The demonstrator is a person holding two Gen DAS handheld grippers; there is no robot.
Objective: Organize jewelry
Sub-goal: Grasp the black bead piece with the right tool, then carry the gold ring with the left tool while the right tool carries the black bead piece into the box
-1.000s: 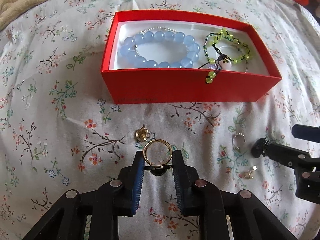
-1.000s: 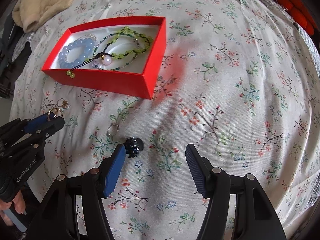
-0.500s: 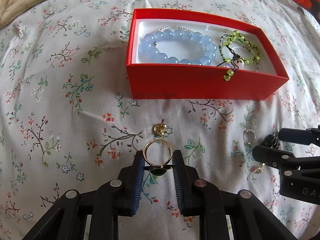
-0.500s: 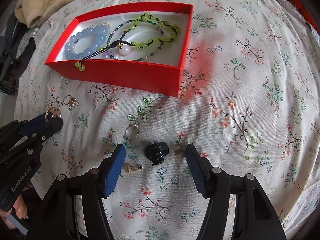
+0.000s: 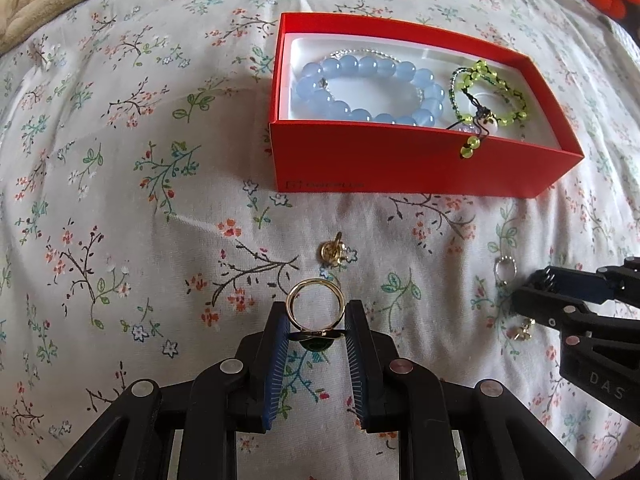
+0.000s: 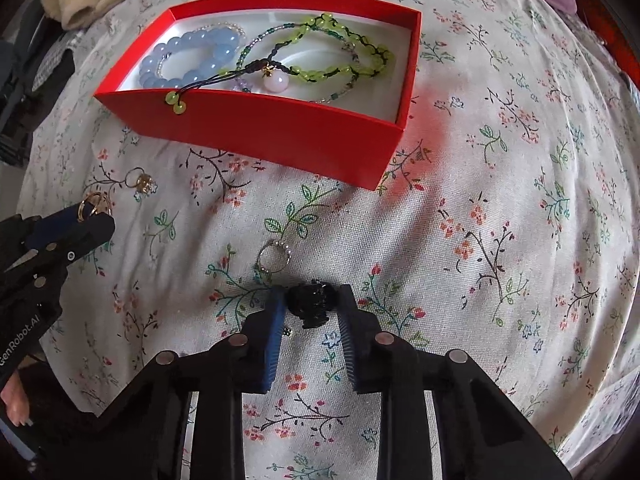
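Left claw gripping gold ring, right claw closing around black ornament

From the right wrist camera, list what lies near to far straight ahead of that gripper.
Right gripper around the black ornament → beaded silver ring → red box wall → pink bead pendant inside.

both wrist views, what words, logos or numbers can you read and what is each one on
"DAS": white letters on the black body of the right gripper, running out of the left wrist view.
"enRobot.AI": on the black body of the left gripper, its start cut off by the edge of the right wrist view.
Small logo and a word on the front wall of the red box: too faint to read.
No numbers or other text visible.
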